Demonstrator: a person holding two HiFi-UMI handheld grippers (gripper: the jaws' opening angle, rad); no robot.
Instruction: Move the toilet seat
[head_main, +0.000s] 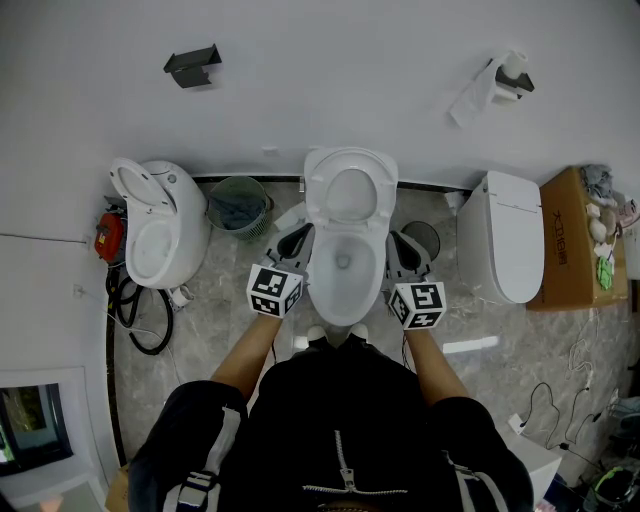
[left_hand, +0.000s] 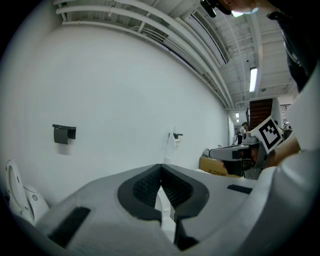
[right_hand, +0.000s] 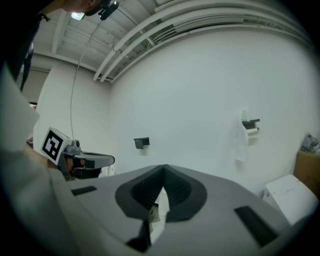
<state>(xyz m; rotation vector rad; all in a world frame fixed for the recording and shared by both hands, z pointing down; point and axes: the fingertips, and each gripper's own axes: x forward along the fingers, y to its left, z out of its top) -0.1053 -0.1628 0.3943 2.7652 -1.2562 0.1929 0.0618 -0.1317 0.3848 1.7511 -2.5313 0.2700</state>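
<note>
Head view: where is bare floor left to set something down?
Bare floor lies in front of the left toilet, between the black hose and the left gripper, and in front of the closed right toilet. Crowded: beside the middle toilet, with the green bin, the dark bin and the right gripper.

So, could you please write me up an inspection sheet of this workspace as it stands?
Surface: grey marbled floor, with a white wall behind.
Job's things: middle toilet, its seat apparently raised toward the wall and the bowl open.
Clutter: waste bin, red object, cardboard box with odds and ends on it.
Grippers: left tool and right tool are both shut and empty, one on either side of the bowl.
Cables: black hose loops at left, loose leads on the floor at right.
Surroundings: open toilet at left, closed toilet at right, black wall bracket, paper holder.
</note>
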